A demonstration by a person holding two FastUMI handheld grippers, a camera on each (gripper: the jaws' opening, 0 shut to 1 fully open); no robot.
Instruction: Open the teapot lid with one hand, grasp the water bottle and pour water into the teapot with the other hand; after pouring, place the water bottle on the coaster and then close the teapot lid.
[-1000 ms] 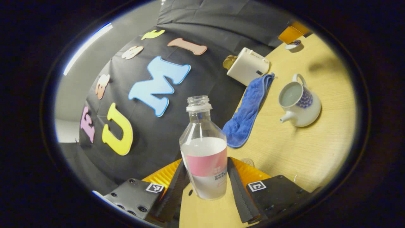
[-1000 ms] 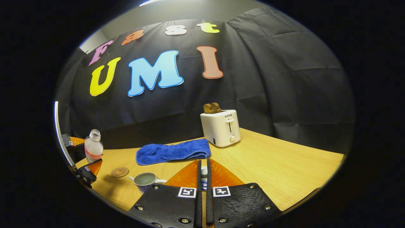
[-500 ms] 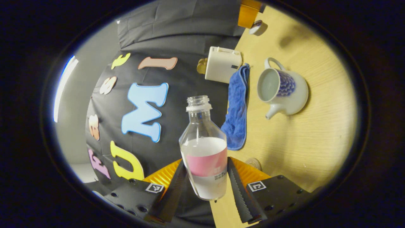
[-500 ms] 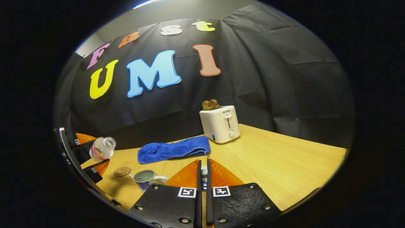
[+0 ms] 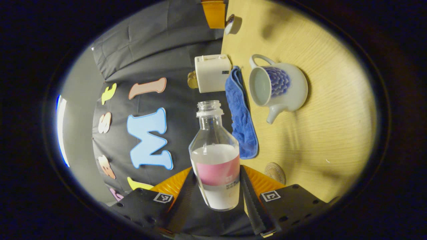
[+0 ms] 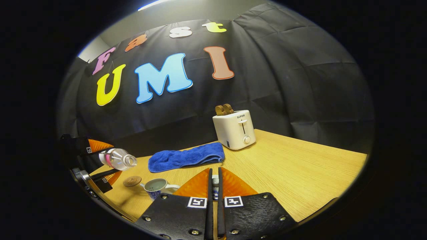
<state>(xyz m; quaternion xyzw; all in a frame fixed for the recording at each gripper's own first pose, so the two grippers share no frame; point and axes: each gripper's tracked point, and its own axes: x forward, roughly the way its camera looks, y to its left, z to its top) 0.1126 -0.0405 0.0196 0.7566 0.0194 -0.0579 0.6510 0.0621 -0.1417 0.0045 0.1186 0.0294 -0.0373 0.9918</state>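
My left gripper (image 5: 218, 200) clamps the uncapped water bottle (image 5: 216, 160) at its label, centre-bottom of the left gripper view. In the right gripper view that bottle lies nearly on its side at lower left, mouth toward the open teapot (image 6: 156, 187), the coaster (image 6: 132, 181) just beside the pot. My right gripper (image 6: 213, 186) pinches the teapot lid (image 6: 215, 181) low and centre, over the table (image 6: 300, 176).

Both views share the toaster (image 5: 212, 73), towel (image 6: 186, 157).
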